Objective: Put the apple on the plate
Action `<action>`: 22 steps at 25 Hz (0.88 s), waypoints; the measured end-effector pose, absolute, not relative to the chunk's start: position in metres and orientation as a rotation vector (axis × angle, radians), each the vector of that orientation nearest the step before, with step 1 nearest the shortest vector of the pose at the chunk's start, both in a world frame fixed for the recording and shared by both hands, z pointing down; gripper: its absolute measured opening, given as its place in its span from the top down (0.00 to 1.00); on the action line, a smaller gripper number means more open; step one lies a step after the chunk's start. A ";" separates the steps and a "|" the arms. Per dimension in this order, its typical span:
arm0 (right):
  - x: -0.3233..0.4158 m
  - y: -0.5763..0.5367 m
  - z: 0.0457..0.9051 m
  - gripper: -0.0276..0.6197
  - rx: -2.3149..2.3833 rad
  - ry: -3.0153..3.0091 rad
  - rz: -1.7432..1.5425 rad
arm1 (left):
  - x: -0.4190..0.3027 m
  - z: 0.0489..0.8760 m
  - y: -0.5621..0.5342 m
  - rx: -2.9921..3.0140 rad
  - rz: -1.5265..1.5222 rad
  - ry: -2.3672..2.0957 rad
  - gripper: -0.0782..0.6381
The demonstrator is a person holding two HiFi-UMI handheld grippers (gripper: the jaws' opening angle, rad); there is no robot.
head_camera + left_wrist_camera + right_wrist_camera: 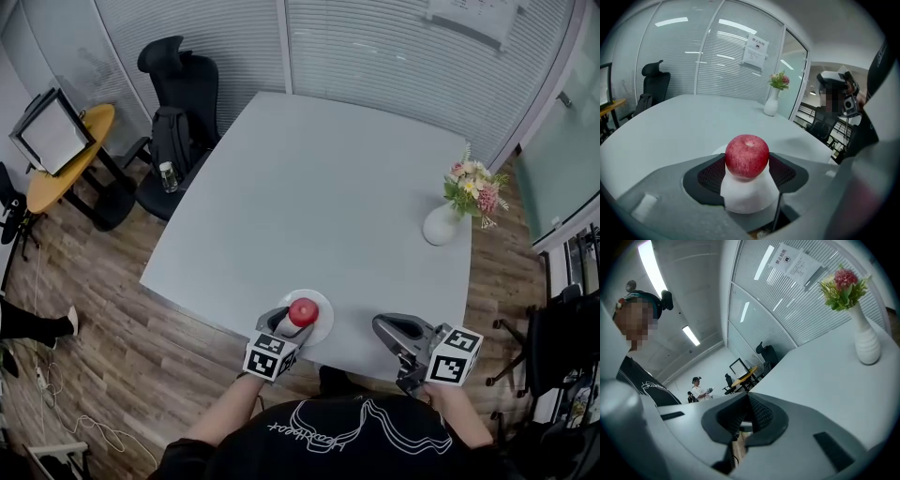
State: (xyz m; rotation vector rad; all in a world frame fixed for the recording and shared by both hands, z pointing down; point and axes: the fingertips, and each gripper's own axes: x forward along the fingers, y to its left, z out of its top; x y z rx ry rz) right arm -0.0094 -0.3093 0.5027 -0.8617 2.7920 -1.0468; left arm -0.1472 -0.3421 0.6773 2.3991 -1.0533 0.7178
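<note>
A red apple (302, 310) in a white foam sleeve (749, 193) is held between the jaws of my left gripper (292, 320), which is shut on it. The apple hangs over a small white plate (322, 322) near the table's front edge; whether it touches the plate I cannot tell. In the left gripper view the apple (747, 155) fills the gap between the black pads (710, 174), and a sliver of plate (719, 150) shows behind. My right gripper (388, 329) rests at the front edge to the right, shut and empty, its pads (760, 413) meeting.
A white vase of flowers (442, 223) stands at the right side of the grey table (319, 187). A black office chair (183, 89) and a yellow round table (66, 159) stand off the left side. A person stands far off in the right gripper view.
</note>
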 end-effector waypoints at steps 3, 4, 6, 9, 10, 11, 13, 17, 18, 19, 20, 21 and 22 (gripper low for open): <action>-0.009 -0.310 0.504 0.94 -0.865 2.789 -1.056 | -0.147 0.685 -0.340 2.392 0.739 -1.048 0.48; -0.010 -0.310 0.505 0.94 -0.863 2.788 -1.058 | -0.148 0.687 -0.340 2.387 0.744 -1.051 0.48; -0.011 -0.310 0.505 0.94 -0.861 2.790 -1.062 | -0.149 0.688 -0.339 2.384 0.737 -1.052 0.48; -0.011 -0.310 0.509 0.94 -0.863 2.790 -1.073 | -0.148 0.690 -0.339 2.405 0.729 -1.041 0.48; -0.011 -0.309 0.509 0.94 -0.862 2.788 -1.076 | -0.147 0.691 -0.339 2.413 0.730 -1.038 0.48; -0.012 -0.309 0.510 0.94 -0.862 2.787 -1.079 | -0.147 0.691 -0.339 2.420 0.731 -1.038 0.48; -0.012 -0.307 0.511 0.94 -0.860 2.788 -1.083 | -0.147 0.691 -0.339 2.426 0.730 -1.045 0.48; -0.015 -0.306 0.511 0.94 -0.857 2.788 -1.086 | -0.147 0.692 -0.338 2.429 0.751 -1.049 0.48; -0.015 -0.305 0.511 0.94 -0.856 2.789 -1.084 | -0.147 0.692 -0.337 2.432 0.757 -1.045 0.48; -0.016 -0.304 0.510 0.94 -0.855 2.790 -1.083 | -0.146 0.692 -0.336 2.436 0.760 -1.041 0.47; -0.016 -0.303 0.510 0.94 -0.854 2.792 -1.082 | -0.146 0.692 -0.335 2.438 0.764 -1.037 0.47; -0.017 -0.303 0.509 0.94 -0.852 2.793 -1.080 | -0.146 0.691 -0.334 2.439 0.769 -1.034 0.47; -0.017 -0.302 0.508 0.94 -0.850 2.794 -1.078 | -0.146 0.691 -0.334 2.441 0.772 -1.032 0.46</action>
